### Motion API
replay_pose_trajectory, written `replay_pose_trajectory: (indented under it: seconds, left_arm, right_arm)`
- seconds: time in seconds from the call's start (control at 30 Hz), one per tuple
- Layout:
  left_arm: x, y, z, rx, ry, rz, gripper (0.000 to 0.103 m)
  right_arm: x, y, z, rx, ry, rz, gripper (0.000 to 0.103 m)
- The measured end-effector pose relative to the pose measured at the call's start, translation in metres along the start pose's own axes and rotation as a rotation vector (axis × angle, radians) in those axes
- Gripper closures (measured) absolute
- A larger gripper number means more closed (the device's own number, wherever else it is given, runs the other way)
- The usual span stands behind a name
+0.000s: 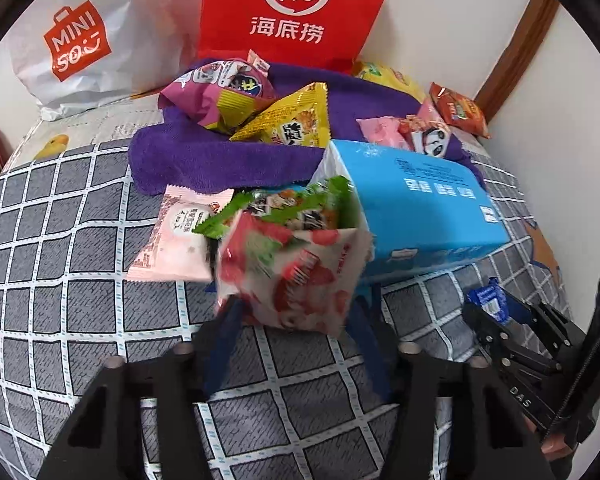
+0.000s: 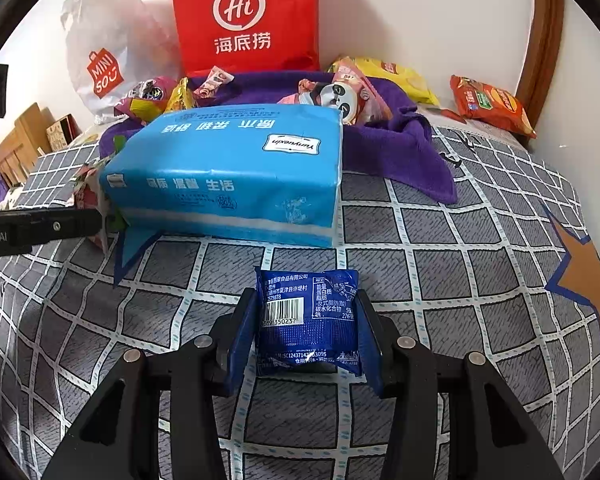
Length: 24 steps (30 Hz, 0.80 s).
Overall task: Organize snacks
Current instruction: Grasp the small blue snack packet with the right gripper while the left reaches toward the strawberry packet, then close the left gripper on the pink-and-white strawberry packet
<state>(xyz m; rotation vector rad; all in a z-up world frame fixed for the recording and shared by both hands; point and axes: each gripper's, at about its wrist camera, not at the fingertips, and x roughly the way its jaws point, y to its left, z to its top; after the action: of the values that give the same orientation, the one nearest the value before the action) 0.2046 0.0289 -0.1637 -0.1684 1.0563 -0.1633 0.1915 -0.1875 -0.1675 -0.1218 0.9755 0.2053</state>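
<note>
Sorting is judged at an early stage: most snacks lie loose on the purple towel point(image 2: 400, 152) and bed point(image 2: 440, 240). The right hand-held gripper point(image 2: 306, 332) is closed on a blue packet point(image 2: 308, 316), barcode side up, just above the bedspread. The left hand-held gripper point(image 1: 296, 316) pinches a red-and-white pouch point(image 1: 292, 276) beside the tissue pack point(image 1: 412, 208), whose role cannot be told.
</note>
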Motion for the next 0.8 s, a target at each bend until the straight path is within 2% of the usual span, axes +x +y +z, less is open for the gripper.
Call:
replay_pose_trajectory:
  seconds: [0.1,0.17,0.2,0.33,0.53,0.57,0.6,0.67,0.7,0.8]
  left_arm:
    - [-0.006,0.004,-0.002,-0.001,0.003,-0.007,0.082]
    - [-0.009,0.006,-0.004,-0.001,0.009,-0.022,0.084]
    - [-0.01,0.006,-0.005,-0.004,0.009,-0.028,0.091]
    - [-0.016,0.008,-0.01,-0.009,0.0,-0.04,0.095]
    - [-0.028,0.019,-0.018,-0.03,-0.007,-0.066,0.095]
    - [-0.03,0.02,-0.019,-0.025,-0.013,-0.059,0.093]
    - [-0.03,0.02,-0.019,-0.022,-0.014,-0.056,0.088]
    - [-0.031,0.018,-0.018,-0.018,-0.022,-0.059,0.072]
    - [-0.032,0.018,-0.018,-0.019,-0.027,-0.06,0.059]
    - [-0.031,0.011,-0.011,-0.015,-0.059,-0.062,0.043]
  right_arm:
    - [-0.002,0.002,0.0,0.002,-0.002,0.005,0.056]
    - [-0.004,0.004,0.0,0.002,-0.001,0.004,0.056]
    - [-0.006,0.005,-0.001,0.002,-0.005,0.002,0.056]
    - [-0.013,0.005,-0.001,0.005,-0.012,0.0,0.056]
    - [-0.022,0.006,-0.002,0.016,-0.016,0.002,0.056]
    - [-0.022,0.006,-0.001,0.015,-0.017,0.001,0.056]
    - [-0.023,0.006,-0.001,0.013,-0.019,0.0,0.056]
    - [-0.023,0.007,-0.001,0.011,-0.019,0.003,0.056]
    - [-0.023,0.008,-0.001,0.011,-0.018,0.006,0.056]
    - [-0.022,0.008,-0.002,0.007,-0.016,0.008,0.056]
